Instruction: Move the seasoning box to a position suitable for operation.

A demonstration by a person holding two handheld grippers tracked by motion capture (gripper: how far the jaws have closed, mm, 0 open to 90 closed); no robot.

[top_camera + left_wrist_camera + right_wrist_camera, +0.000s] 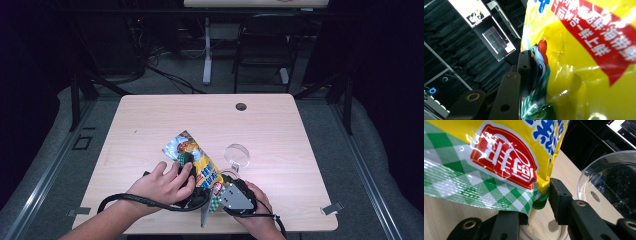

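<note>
Both grippers (187, 165) (218, 191) clamp the snack bag (192, 152), contents hidden, beside a clear bowl (237, 155) on the table (150, 120)

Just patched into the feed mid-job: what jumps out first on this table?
The bright yellow snack bag near the table's front edge, with both grippers on it: the left gripper at its middle, the right gripper at its green-checked near end. Just right of it stands a clear round bowl.
</note>
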